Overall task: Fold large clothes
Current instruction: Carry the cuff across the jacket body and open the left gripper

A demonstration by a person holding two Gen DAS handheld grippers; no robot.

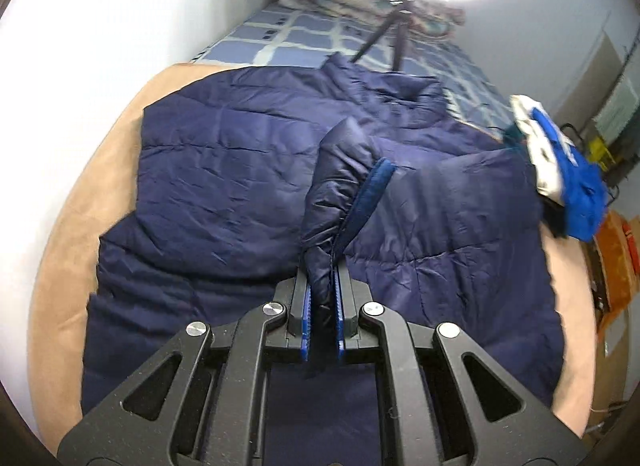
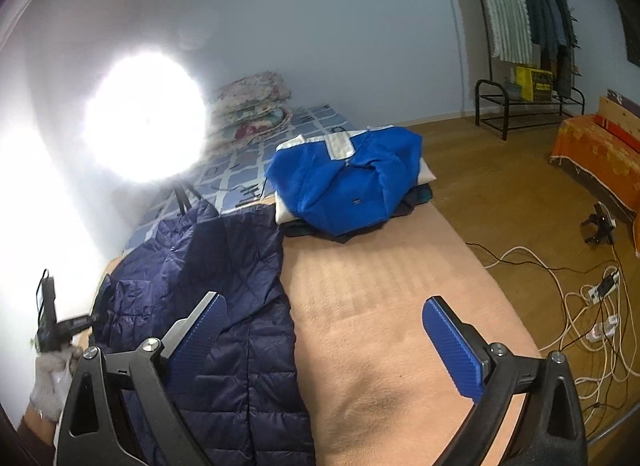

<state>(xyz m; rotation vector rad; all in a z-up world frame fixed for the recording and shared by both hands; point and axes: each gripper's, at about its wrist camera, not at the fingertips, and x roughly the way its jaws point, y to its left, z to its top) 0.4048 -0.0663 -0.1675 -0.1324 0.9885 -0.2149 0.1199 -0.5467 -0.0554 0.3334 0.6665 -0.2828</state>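
On a tan-blanketed bed (image 2: 384,306), the navy puffer jacket (image 1: 224,169) lies spread; your left claw (image 1: 322,298) pinches its soft, slippery sleeve cuff (image 1: 340,201), your right claw (image 2: 320,330) gapes empty.

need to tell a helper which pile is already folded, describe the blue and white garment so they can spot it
Start at the bed's tan blanket, where a navy puffer jacket lies spread flat. Beyond it the blue and white garment tops a small stack, the only bright blue, folded thing there.
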